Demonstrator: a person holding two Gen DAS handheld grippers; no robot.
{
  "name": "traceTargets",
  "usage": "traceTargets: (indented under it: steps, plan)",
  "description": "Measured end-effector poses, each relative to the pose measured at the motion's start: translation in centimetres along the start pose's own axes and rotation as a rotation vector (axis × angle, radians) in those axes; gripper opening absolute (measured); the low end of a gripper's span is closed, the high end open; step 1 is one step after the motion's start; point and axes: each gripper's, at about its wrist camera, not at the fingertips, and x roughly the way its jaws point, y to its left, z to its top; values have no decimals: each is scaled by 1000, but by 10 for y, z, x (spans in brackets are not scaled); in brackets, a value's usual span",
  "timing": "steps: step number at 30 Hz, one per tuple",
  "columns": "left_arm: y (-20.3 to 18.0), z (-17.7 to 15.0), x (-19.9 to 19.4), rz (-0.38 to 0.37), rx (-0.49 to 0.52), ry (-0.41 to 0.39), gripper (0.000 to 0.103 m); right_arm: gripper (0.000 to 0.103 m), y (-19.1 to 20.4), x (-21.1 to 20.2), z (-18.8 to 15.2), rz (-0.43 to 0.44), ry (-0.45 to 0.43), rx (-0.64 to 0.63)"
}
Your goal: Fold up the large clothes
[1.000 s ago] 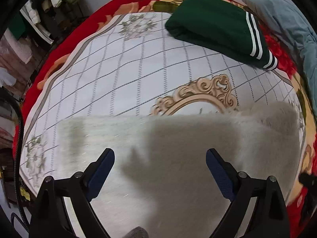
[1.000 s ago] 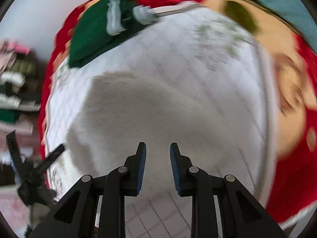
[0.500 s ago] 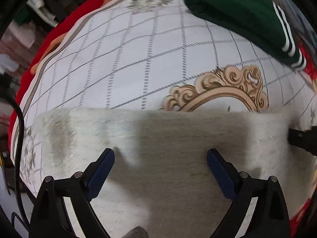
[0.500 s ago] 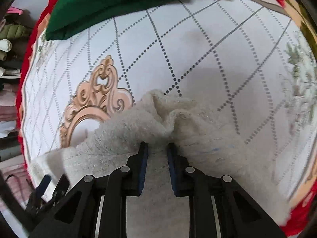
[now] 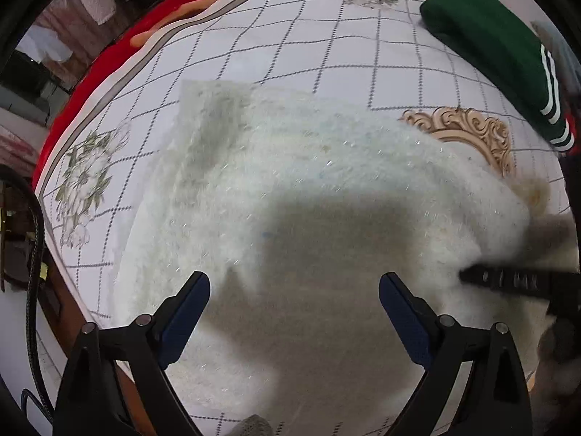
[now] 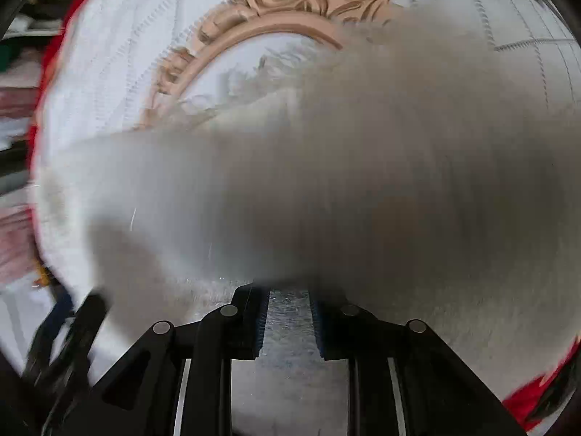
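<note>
Right gripper [image 6: 288, 321] pinches a fold of the fluffy cream knitted garment [image 5: 308, 189] lying on the white grid-patterned bedspread [image 5: 290, 36], jaws nearly closed. Left gripper [image 5: 294, 312] hovers wide open, empty. With one narrow hold, the fuzzy knit could slip or bunch, skewing the fold.

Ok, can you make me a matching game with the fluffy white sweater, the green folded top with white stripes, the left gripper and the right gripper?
Things:
1. fluffy white sweater
2. green folded top with white stripes
3. left gripper
4. right gripper

States:
A. jaws wide apart, nothing between them
B. lies folded at the far edge of the checked white bedspread
C. spread out in the middle of the bed
D. jaws close together, pinching fluffy fabric

Pairs: 1-C, 2-B, 3-A, 4-D
</note>
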Motion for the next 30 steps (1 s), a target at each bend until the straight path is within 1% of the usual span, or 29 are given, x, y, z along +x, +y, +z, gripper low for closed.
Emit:
traceTargets:
  steps: [1, 3, 6, 7, 8, 9, 11, 12, 13, 15, 16, 17, 19, 20, 22, 23, 24, 25, 26, 27, 28, 29, 30]
  plan:
    - [2, -1, -1, 7, 0, -5, 96, 22, 4, 1, 4, -30, 11, 11]
    - [5, -2, -4, 16, -2, -13, 96, 22, 8, 3, 6, -61, 19, 20]
    - [4, -1, -13, 7, 4, -24, 96, 22, 11, -4, 6, -81, 40, 21]
    - [3, -1, -20, -2, 11, -42, 96, 22, 11, -14, 4, -69, 38, 18]
    - [2, -1, -26, -5, 24, -64, 96, 22, 11, -30, -1, -44, 8, 15]
    - [0, -1, -30, -3, 39, -81, 96, 22, 11, -44, -5, -26, -31, 13]
    - [-6, -3, -36, 2, 70, -110, 96, 22, 8, -79, -15, 7, -138, 8]
    - [-8, -4, -34, -2, 74, -112, 96, 22, 6, -86, -15, 14, -165, 12]
    - [-13, -2, -30, -4, 76, -104, 96, 22, 3, -85, -11, 14, -172, 16]
    - [-20, 0, -20, 2, 82, -69, 96, 22, -8, -53, 7, 19, -136, 44]
    - [-23, 2, -19, 0, 83, -57, 96, 22, -19, -32, 12, 55, -113, 82]
    - [-26, 3, -21, -1, 89, -63, 96, 22, -28, -25, 14, 107, -131, 125]
    - [-30, 4, -28, 9, 116, -86, 96, 22, -37, -31, 14, 151, -114, 168]
    - [-32, 5, -29, 7, 122, -90, 96, 22, -39, -39, 9, 167, -115, 158]
    - [-37, 6, -34, -7, 132, -95, 96, 23, -48, -52, 0, 196, -141, 144]
    - [-40, 7, -36, -10, 140, -101, 96, 23, -55, -63, -9, 216, -170, 146]
    - [-43, 8, -37, -12, 146, -105, 96, 30, -64, -77, -22, 224, -219, 150]
    - [-47, 8, -36, -16, 152, -105, 96, 48, -74, -88, -36, 232, -283, 160]
    - [-50, 9, -35, -20, 154, -105, 96, 60, -88, -100, -53, 250, -353, 182]
    - [-57, 10, -33, -28, 157, -104, 96, 80, -109, -112, -69, 271, -407, 210]
    - [-63, 11, -29, -32, 161, -105, 96, 83, -125, -119, -87, 291, -454, 255]
    - [-70, 11, -24, -33, 168, -104, 96, 83, -144, -122, -104, 295, -470, 308]
    - [-76, 12, -20, -37, 173, -98, 96, 83, -168, -132, -106, 291, -465, 343]
